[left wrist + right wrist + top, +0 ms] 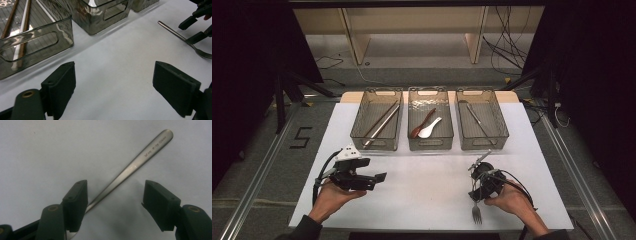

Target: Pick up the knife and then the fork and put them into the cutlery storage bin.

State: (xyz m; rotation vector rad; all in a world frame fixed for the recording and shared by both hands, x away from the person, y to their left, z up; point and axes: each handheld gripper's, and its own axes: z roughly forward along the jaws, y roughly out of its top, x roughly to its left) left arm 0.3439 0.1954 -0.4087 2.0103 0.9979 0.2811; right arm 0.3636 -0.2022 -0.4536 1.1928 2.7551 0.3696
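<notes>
A steel fork point(476, 214) lies on the white table near the front right, tines toward the person. My right gripper point(479, 192) points down over it. In the right gripper view the fork's handle point(135, 167) runs between the jaws, close against the left one, with a wide gap to the right one, so the right gripper point(115, 200) is open around it. My left gripper point(382, 177) is held at the front left, open with nothing between its jaws point(113, 85). From there the fork point(175, 31) and the right gripper point(193, 30) appear at the upper right.
Three clear grey bins stand in a row at the back of the table. The left bin point(376, 146) holds chopsticks, the middle bin point(430, 146) holds a brown and a white spoon, and the right bin point(484, 146) holds a metal utensil. Bare white tabletop point(422, 180) lies between the grippers.
</notes>
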